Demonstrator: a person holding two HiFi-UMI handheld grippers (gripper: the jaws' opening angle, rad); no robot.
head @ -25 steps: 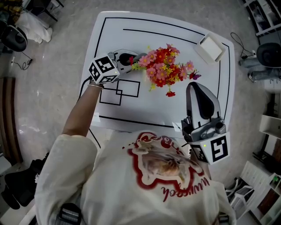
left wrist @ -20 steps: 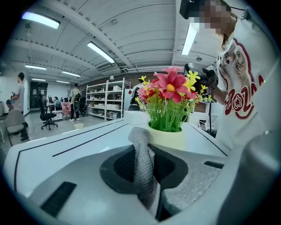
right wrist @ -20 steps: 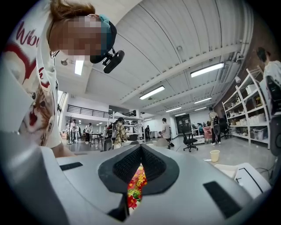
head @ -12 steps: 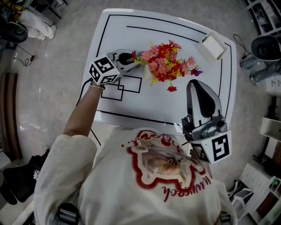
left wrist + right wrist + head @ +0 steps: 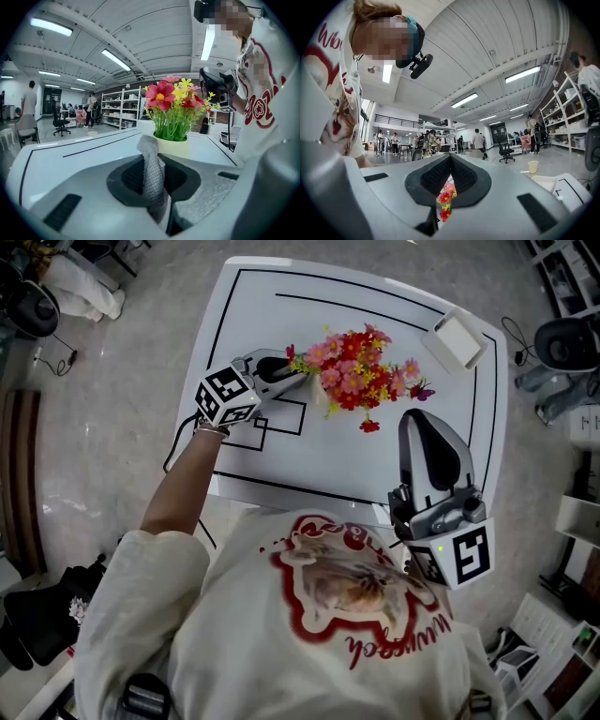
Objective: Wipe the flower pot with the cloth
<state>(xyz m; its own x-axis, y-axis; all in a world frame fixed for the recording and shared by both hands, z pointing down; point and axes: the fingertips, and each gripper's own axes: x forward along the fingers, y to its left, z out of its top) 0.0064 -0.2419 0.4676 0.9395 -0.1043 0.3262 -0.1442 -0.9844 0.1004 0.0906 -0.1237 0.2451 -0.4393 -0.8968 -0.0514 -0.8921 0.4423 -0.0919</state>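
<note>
Barely shifted, your left hand-held gripper (image 5: 296, 370) pinches the limp cloth (image 5: 153, 180) just beside the likely light, tippy flower pot (image 5: 177, 146); brace its wall with your closed, empty right hand-held gripper (image 5: 421, 426).

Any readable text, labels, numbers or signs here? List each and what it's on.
"Wo", red, cut off: on the shirt, right gripper view.
Red script on the shirt, head view: upside down, unreadable.
Left marker cube, right marker cube: square patterns only, no text.
Nothing else legible.
</note>
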